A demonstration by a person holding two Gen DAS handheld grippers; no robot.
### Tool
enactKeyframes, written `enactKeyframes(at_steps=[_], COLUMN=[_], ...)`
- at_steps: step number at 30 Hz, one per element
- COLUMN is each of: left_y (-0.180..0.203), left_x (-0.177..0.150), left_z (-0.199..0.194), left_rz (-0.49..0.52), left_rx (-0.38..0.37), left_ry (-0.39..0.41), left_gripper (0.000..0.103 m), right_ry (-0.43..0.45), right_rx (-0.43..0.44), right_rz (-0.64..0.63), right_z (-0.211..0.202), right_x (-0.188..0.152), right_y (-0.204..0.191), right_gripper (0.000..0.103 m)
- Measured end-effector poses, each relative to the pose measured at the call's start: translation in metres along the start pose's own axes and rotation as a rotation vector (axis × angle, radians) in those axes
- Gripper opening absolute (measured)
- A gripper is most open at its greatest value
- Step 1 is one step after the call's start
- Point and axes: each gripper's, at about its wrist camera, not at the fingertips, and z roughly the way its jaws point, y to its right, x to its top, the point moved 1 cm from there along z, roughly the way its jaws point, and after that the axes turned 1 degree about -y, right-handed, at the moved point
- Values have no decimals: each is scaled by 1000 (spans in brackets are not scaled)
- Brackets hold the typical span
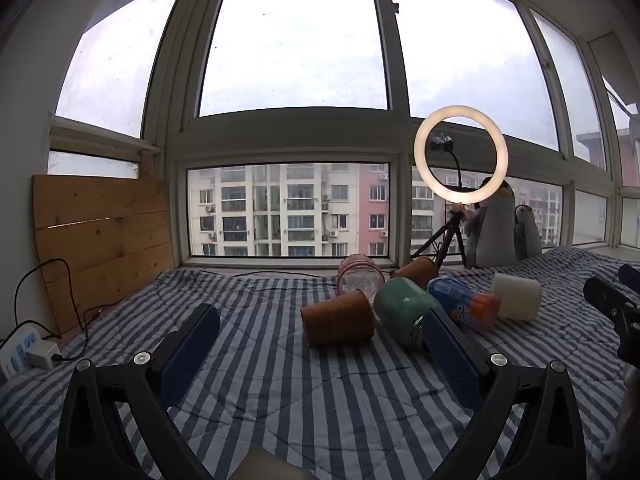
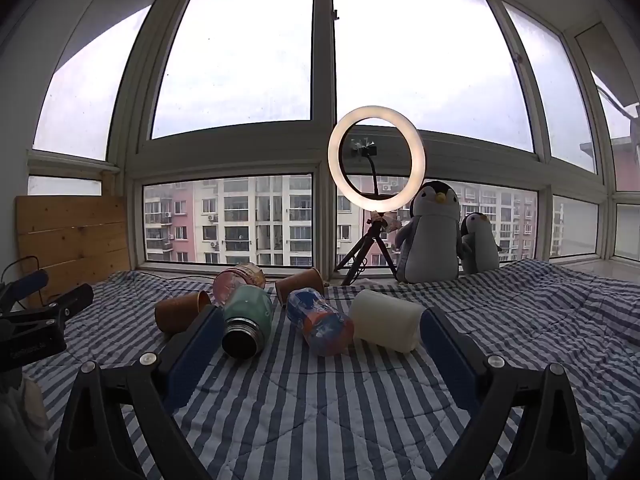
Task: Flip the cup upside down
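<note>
Several cups lie on their sides on the striped bedspread. A brown paper cup lies nearest my left gripper, which is open and empty just short of it. Beside it lie a green metal flask, a blue patterned cup, a white cup, a pink clear cup and a second brown cup. My right gripper is open and empty, close to the flask, blue cup and white cup.
A lit ring light on a tripod and two plush penguins stand at the window sill. A wooden board leans at the left, with a power strip and cable below it.
</note>
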Motion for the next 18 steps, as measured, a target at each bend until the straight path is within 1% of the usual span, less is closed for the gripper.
enactKeyframes(at_steps=[18], left_y=[4], left_x=[1], left_z=[1], left_rz=[10], left_rx=[-5], left_ry=[-6], left_gripper=[102], right_ry=[-1], right_rx=[-3], right_rz=[-1], right_z=[-2], right_x=[0], right_y=[4], right_gripper=[97])
